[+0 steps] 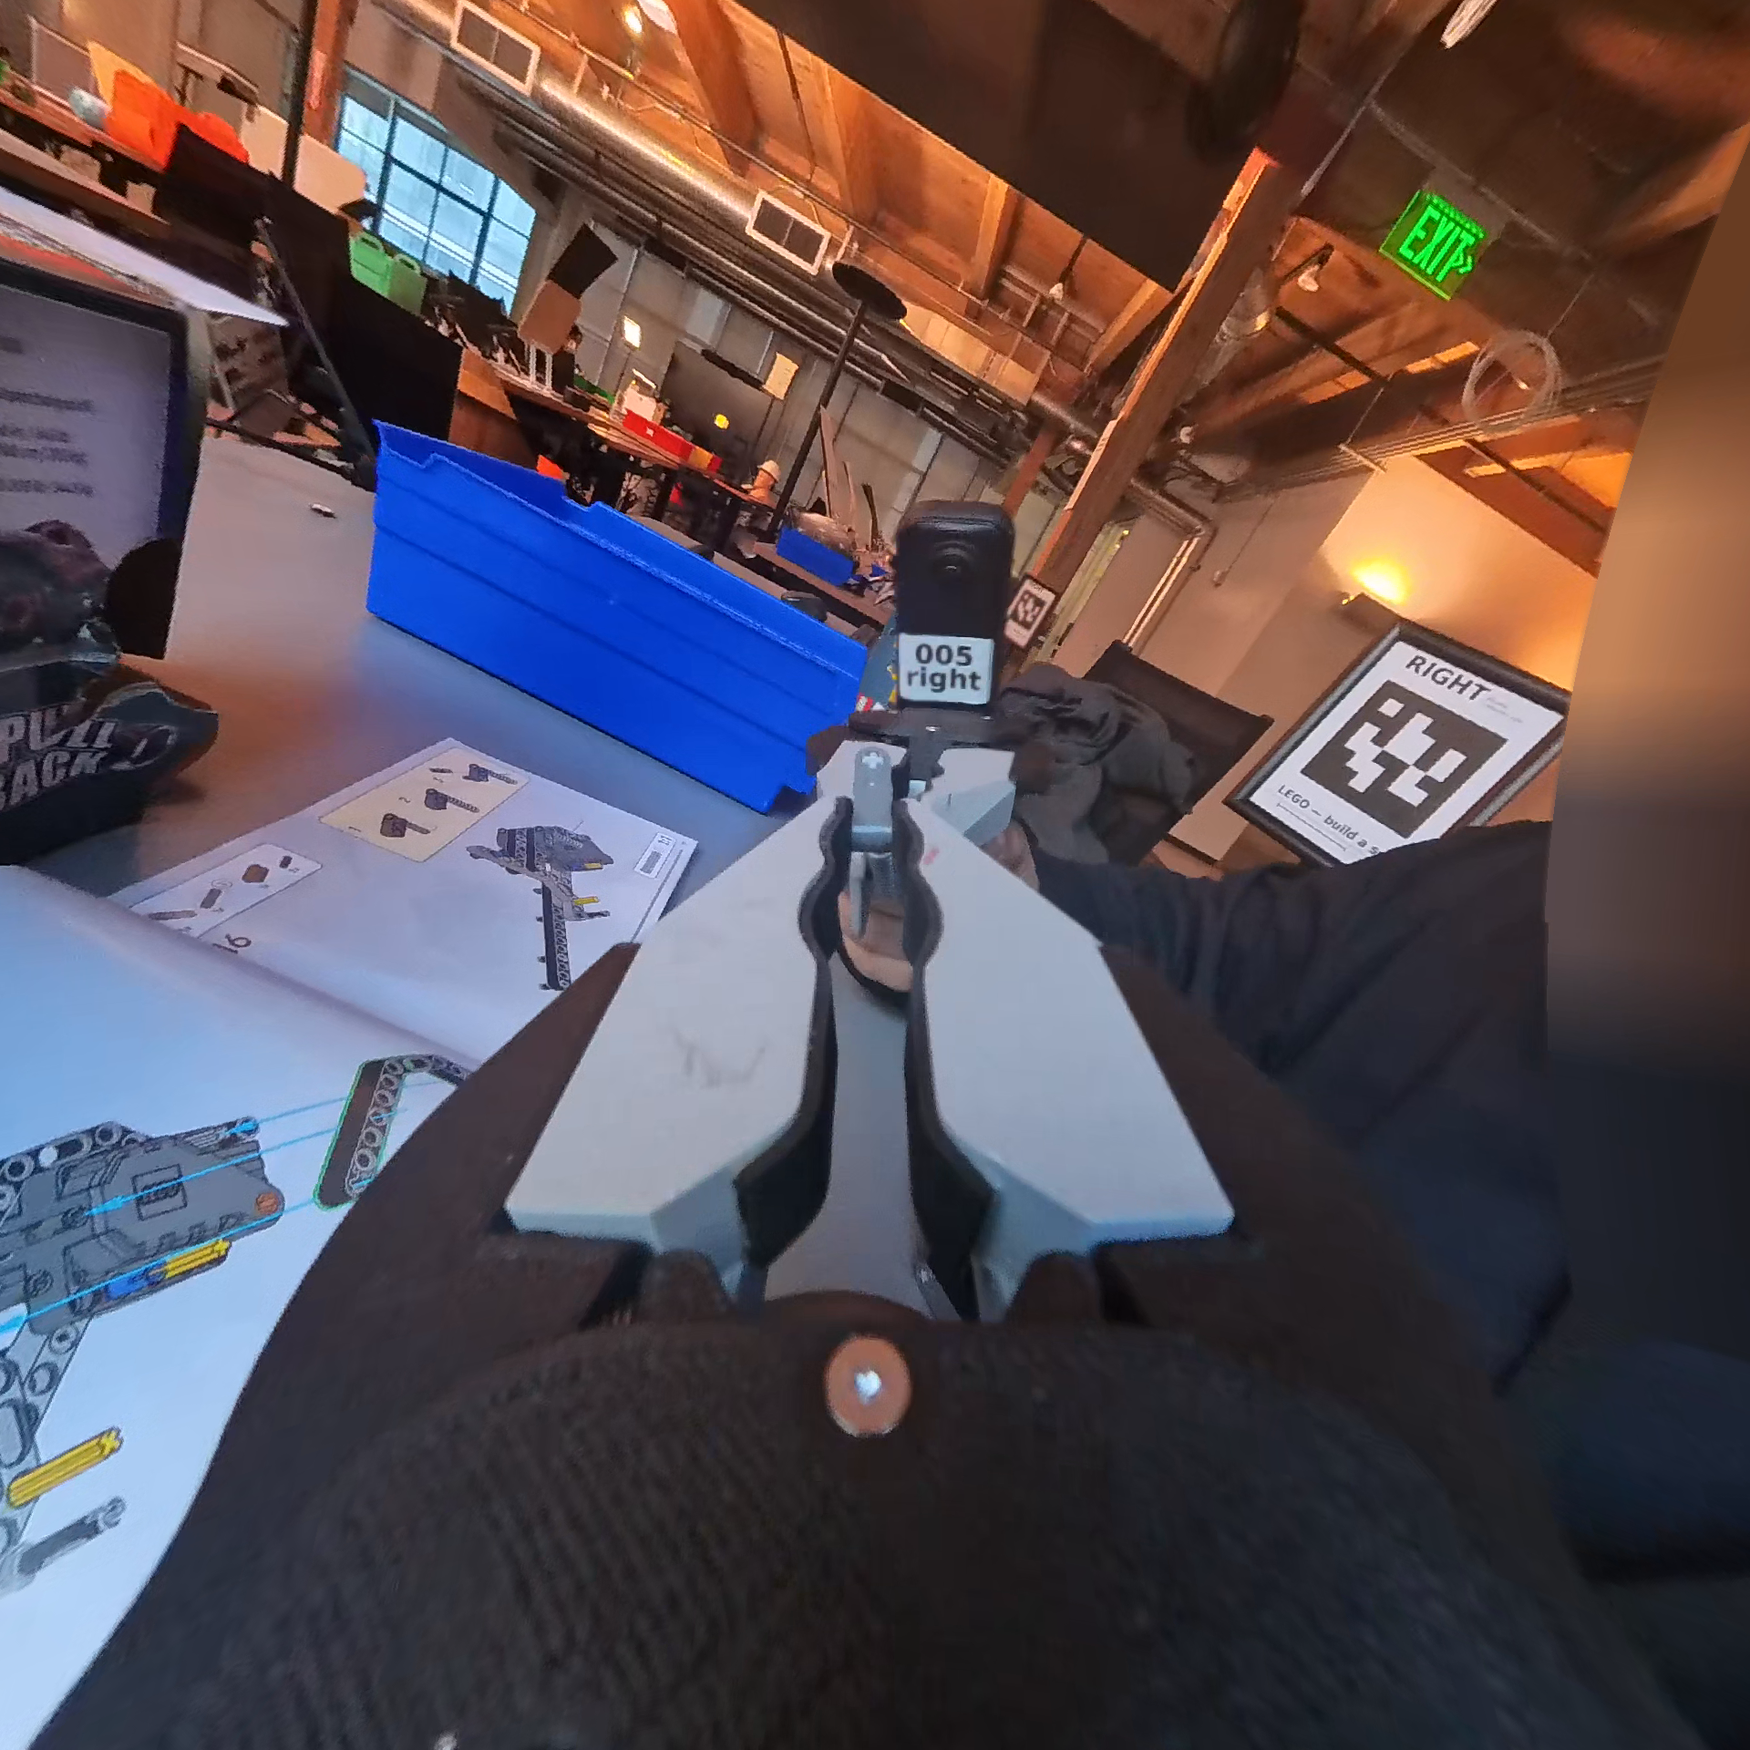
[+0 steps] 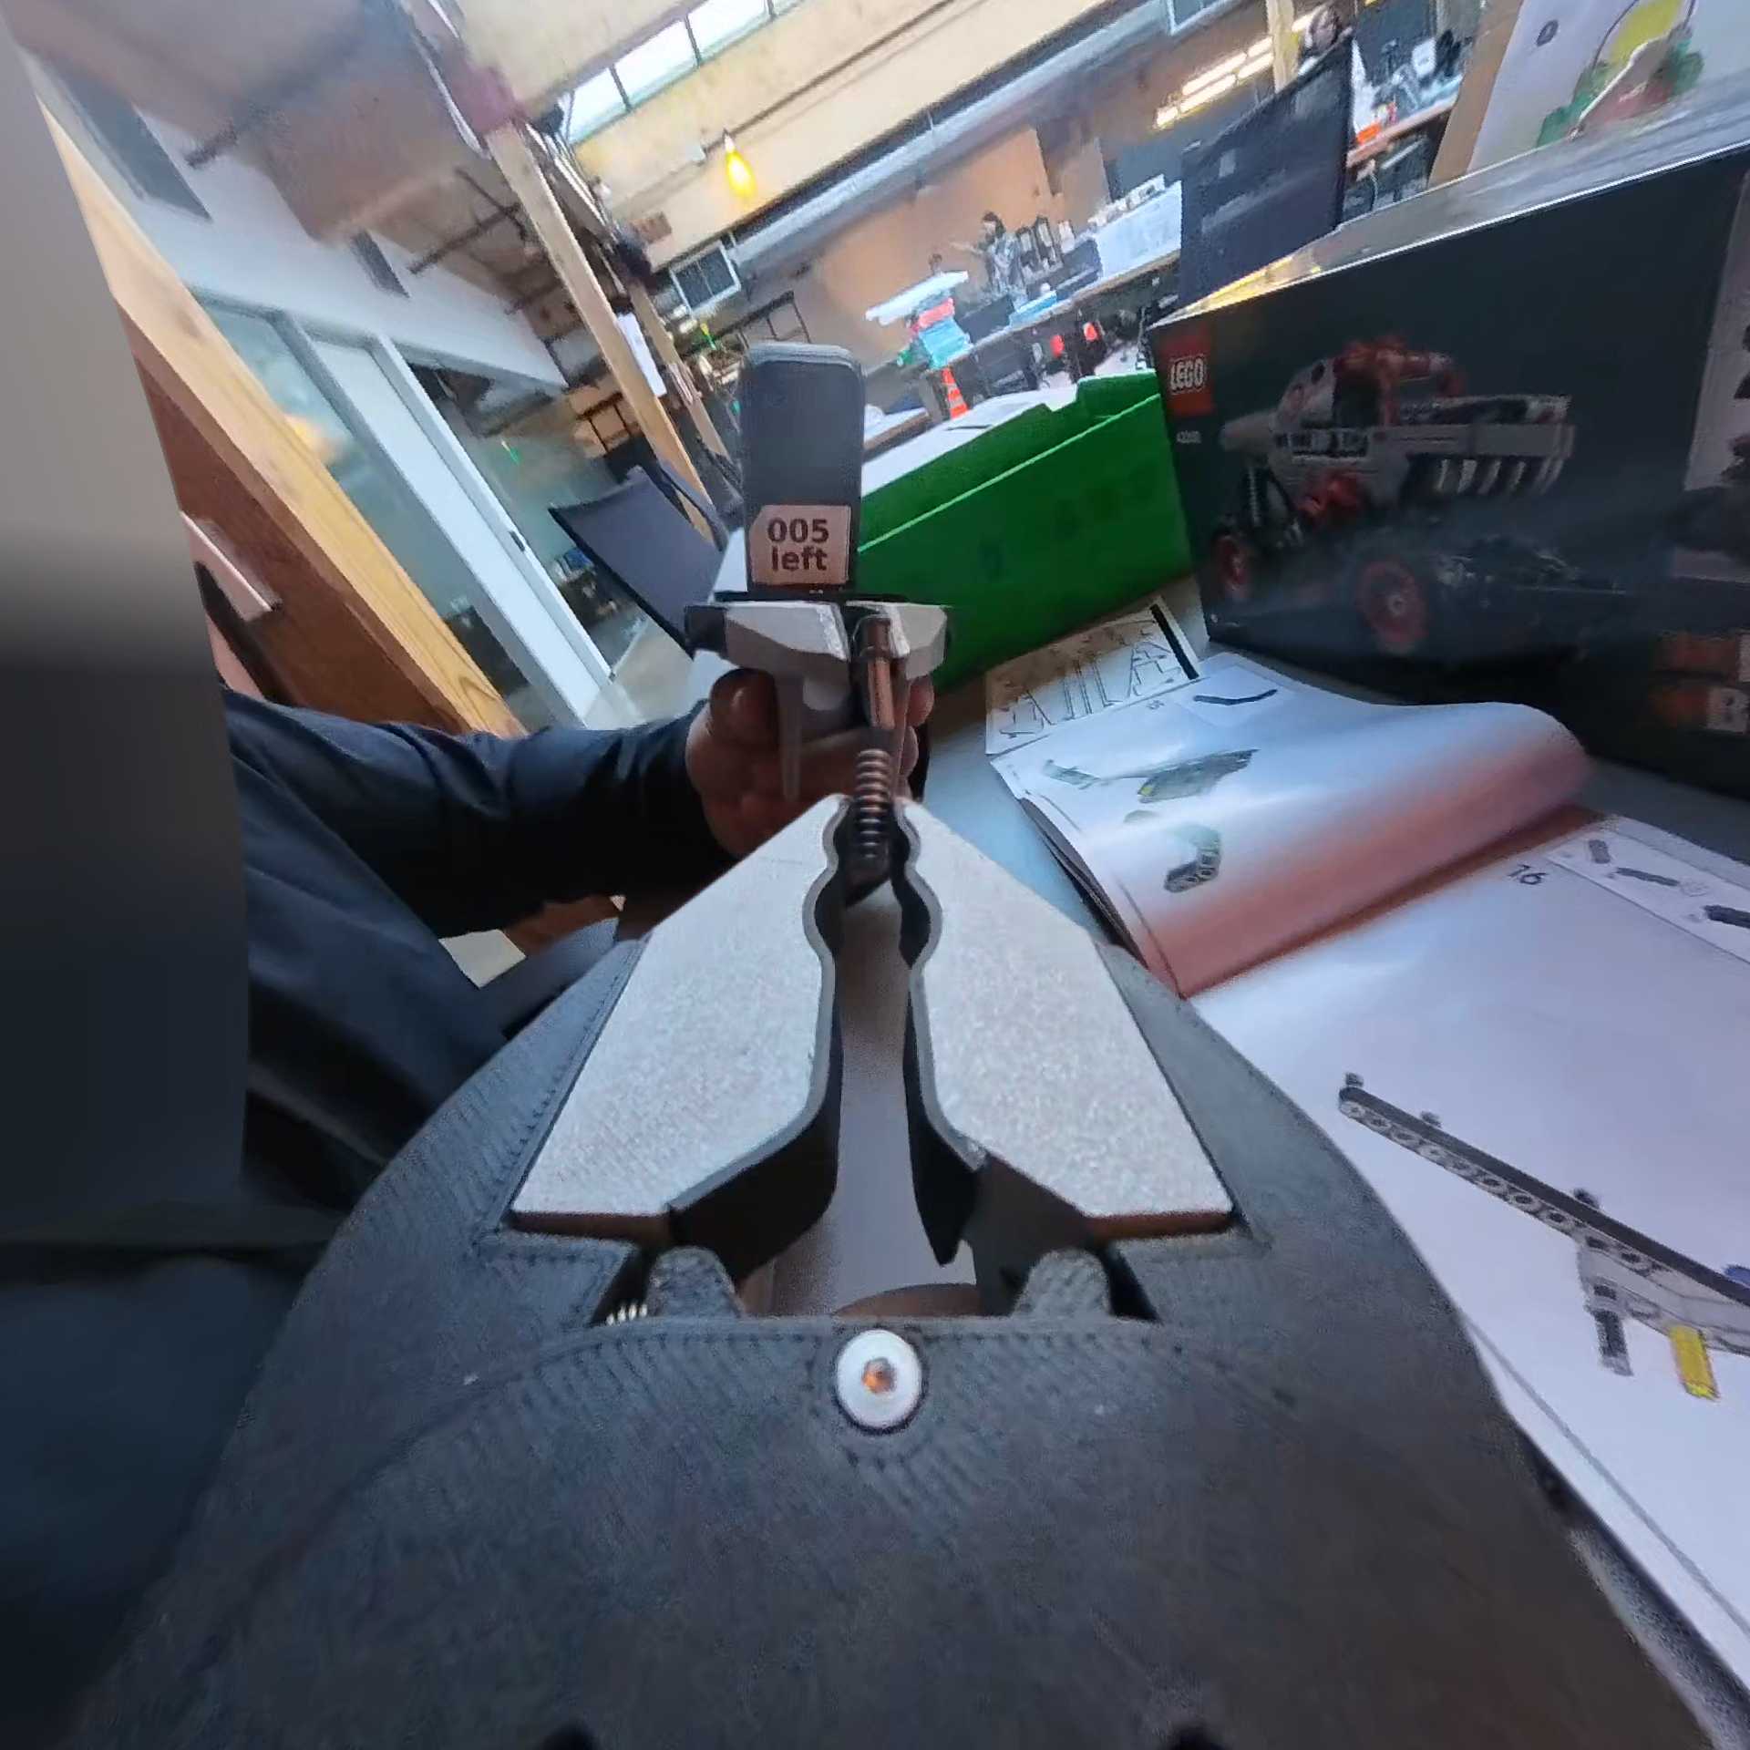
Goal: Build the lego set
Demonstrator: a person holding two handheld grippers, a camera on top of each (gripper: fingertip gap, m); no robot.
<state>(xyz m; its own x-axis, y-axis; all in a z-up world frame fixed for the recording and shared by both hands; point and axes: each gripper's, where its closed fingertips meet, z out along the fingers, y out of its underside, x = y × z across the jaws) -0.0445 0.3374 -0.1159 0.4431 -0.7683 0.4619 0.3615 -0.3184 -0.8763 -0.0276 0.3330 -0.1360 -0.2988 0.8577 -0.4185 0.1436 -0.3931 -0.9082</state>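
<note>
A small grey Lego shock-absorber piece (image 1: 872,797) with a metal spring (image 2: 872,812) stands upright in the air between the two grippers, which face each other tip to tip. My left gripper (image 1: 872,843) is shut on its lower part. My right gripper (image 2: 873,838) is shut on the spring end. The right gripper also shows in the left wrist view (image 1: 933,758), close behind the piece. The left gripper also shows in the right wrist view (image 2: 876,644), with the piece's rod between its fingers. A hand (image 2: 748,758) holds the left gripper's handle.
The open instruction booklet (image 1: 398,871) lies on the grey table and also shows in the right wrist view (image 2: 1420,1023). A blue bin (image 1: 587,606) stands behind it. A green bin (image 2: 1023,511) and the dark Lego box (image 2: 1439,473) stand at the back. A framed marker sign (image 1: 1401,748) leans at the right. Less than 4 cm separates the two grippers' tips.
</note>
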